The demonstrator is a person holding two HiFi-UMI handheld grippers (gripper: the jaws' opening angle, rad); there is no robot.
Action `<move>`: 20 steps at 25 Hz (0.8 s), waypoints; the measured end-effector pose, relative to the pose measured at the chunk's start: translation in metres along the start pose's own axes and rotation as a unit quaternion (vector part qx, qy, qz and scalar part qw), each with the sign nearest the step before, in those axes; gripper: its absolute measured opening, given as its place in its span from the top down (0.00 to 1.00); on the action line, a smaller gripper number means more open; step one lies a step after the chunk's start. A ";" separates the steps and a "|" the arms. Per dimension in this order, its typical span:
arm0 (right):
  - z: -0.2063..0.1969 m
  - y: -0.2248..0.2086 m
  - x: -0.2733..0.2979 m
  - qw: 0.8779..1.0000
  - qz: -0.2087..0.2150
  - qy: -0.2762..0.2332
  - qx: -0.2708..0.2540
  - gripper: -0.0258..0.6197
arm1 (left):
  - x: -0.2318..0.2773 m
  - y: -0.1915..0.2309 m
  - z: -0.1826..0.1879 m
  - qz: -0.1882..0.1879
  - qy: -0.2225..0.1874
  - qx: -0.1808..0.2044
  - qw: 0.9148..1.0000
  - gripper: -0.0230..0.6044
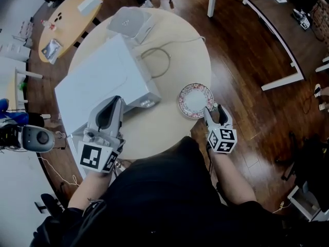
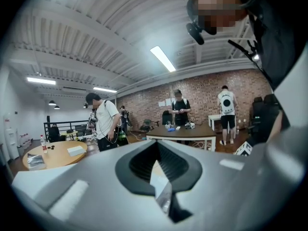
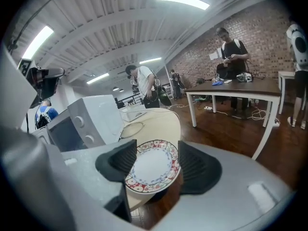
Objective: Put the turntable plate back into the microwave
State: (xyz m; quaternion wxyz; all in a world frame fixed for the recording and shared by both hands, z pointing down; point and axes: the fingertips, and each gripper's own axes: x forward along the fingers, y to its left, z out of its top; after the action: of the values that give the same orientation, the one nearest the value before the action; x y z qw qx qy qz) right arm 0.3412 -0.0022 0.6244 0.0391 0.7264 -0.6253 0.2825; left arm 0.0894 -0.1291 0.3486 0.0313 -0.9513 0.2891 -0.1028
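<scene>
- The plate [image 1: 195, 100] sits on the tabletop [image 1: 180, 50] at 4 o'clock, not in the microwave [image 1: 100, 84] yet.
- My right claw [image 1: 215, 111] is open just beside it, no grab.
- My left claw [image 1: 109, 112] is closed, empty.

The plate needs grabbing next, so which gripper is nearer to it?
Right. The right gripper is just short of the plate; the left gripper is away at the microwave.

no text, label, brand or number can be read in any of the views.
</scene>
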 end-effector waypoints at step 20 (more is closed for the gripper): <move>-0.042 -0.023 0.046 0.997 0.007 0.057 0.053 0.53 | 0.030 -0.010 -0.008 0.000 0.043 -0.008 0.999 0.96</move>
State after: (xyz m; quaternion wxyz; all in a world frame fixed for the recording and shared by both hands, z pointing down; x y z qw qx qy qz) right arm 0.3500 -0.0211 0.6873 0.0344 0.7055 -0.6117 0.3564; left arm 0.1175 -0.1374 0.3633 0.0110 -0.9463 0.2905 -0.1411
